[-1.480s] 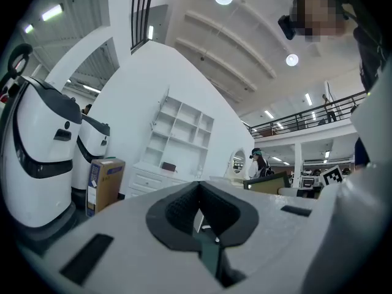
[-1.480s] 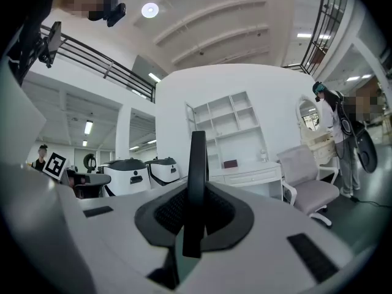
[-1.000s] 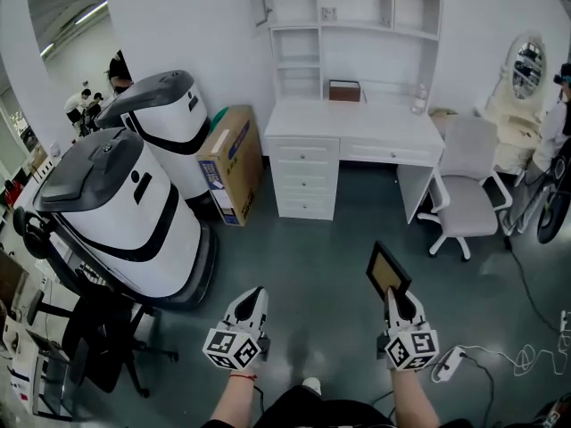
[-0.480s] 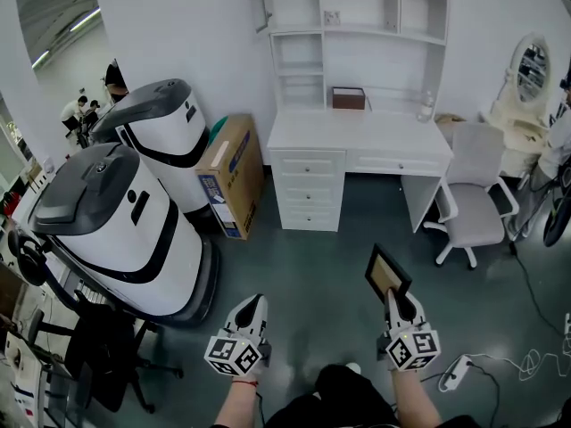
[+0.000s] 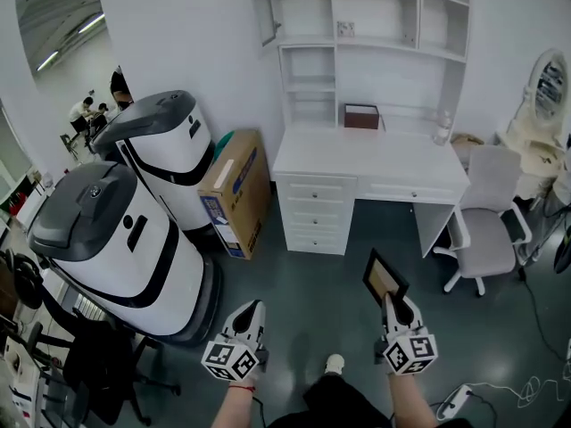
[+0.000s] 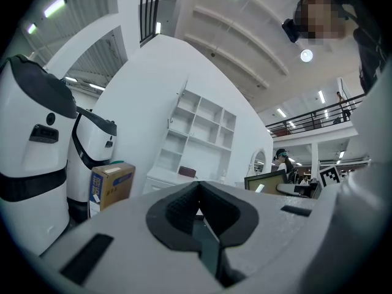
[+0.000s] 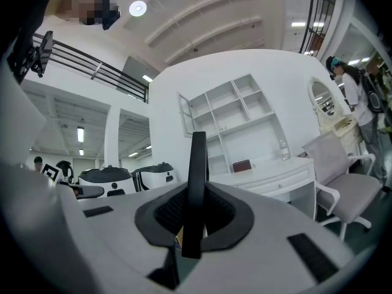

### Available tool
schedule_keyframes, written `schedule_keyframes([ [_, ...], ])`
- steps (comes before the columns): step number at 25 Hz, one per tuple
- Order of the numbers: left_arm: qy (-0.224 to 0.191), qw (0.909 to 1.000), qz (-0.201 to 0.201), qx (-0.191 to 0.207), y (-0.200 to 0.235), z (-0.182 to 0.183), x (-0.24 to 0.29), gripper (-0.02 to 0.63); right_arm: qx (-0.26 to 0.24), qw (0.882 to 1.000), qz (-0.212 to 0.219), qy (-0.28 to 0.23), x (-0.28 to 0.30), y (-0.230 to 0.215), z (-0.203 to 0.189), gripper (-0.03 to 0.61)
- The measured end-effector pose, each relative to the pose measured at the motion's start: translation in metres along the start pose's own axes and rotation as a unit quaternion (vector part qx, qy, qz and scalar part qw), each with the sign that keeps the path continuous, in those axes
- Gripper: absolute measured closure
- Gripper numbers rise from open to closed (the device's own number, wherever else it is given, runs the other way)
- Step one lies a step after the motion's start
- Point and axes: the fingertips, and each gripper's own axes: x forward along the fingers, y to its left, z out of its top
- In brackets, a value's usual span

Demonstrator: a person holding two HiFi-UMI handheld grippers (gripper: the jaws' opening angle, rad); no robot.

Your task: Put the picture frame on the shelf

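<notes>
Above dark grey floor (image 5: 308, 279), short of white desk (image 5: 370, 154): black-rimmed rectangular picture frame (image 5: 384, 276) clamped in right gripper (image 5: 395, 305).
Pinched by lower edge, standing on end (edge-on in the right gripper view), long axis up and forward toward white wall shelf (image 5: 375, 43), tan face turned leftward. Left gripper (image 5: 252, 309) pressed together on nothing.

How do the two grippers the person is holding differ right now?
The right gripper is clamped on the picture frame; the left gripper has its jaws together on nothing. The left gripper is beside the white machines, the right gripper nearer the chair. Both carry marker cubes and point toward the desk.
</notes>
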Motion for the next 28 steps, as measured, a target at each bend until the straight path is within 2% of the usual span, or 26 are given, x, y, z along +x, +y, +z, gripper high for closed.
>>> schedule_keyframes([
  [6, -0.011, 0.9999, 0.001, 0.011, 0.020, 0.026, 0.078, 0.609, -0.003, 1.000, 0.015, -0.001, 0.079, -0.031, 0.018, 0.543],
  [14, -0.009, 0.9999, 0.000, 0.008, 0.045, 0.028, 0.180, 0.609, -0.007, 1.000, 0.021, 0.002, 0.173, -0.078, 0.028, 0.543],
  [21, -0.012, 0.9999, 0.009, 0.003, 0.059, 0.023, 0.237, 0.609, -0.007, 1.000, 0.027, 0.005, 0.221, -0.110, 0.031, 0.543],
  [28, 0.008, 0.9999, 0.006, -0.004, 0.069, 0.012, 0.274, 0.609, 0.002, 1.000, 0.024, 0.009, 0.252, -0.128, 0.026, 0.543],
])
